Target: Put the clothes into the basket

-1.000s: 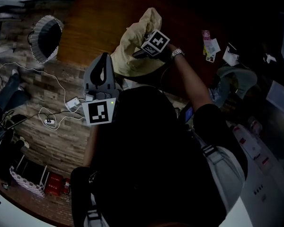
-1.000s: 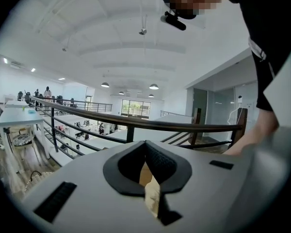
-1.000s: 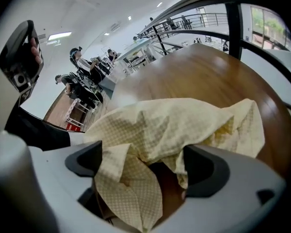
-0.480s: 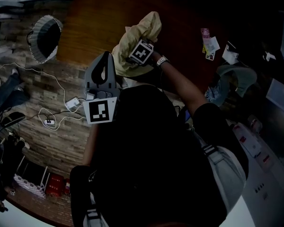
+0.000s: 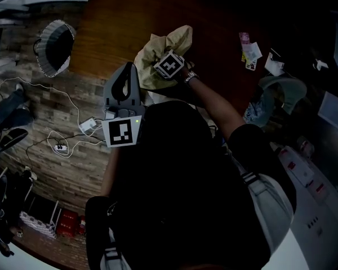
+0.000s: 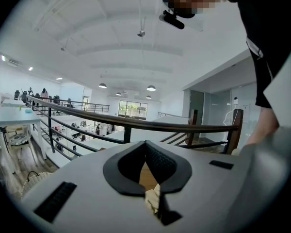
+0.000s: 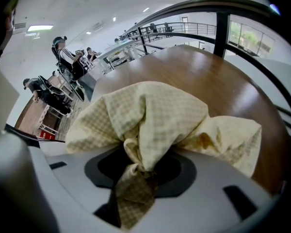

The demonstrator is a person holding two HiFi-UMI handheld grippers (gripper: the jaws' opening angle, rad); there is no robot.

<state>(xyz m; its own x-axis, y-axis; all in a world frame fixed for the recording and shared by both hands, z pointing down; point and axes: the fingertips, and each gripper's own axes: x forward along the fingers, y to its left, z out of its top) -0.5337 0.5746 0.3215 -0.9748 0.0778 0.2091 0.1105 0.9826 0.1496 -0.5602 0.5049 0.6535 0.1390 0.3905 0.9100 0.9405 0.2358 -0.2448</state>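
Observation:
A pale yellow checked cloth (image 5: 152, 52) lies bunched on the brown wooden table (image 5: 118, 21). My right gripper (image 5: 159, 75) points steeply down into it, its marker cube on top. In the right gripper view the jaws are closing, and a fold of the cloth (image 7: 155, 110) is pinched between the pads of that gripper (image 7: 140, 166). My left gripper (image 5: 124, 71) hovers just left of the cloth, jaws together with nothing in them; its own view (image 6: 146, 144) looks out level over a railing. The white-rimmed basket (image 5: 55, 45) stands on the floor to the left of the table.
White cables and a power strip (image 5: 59, 147) trail over the wooden floor on the left. Paper slips (image 5: 250, 54) and a grey-blue bundle (image 5: 276, 94) lie at the table's right. A dark handrail (image 6: 136, 123) runs beyond the table.
The right gripper moved left and down into the cloth and its jaws closed on a fold. The cloth is more bunched. The left gripper stayed put.

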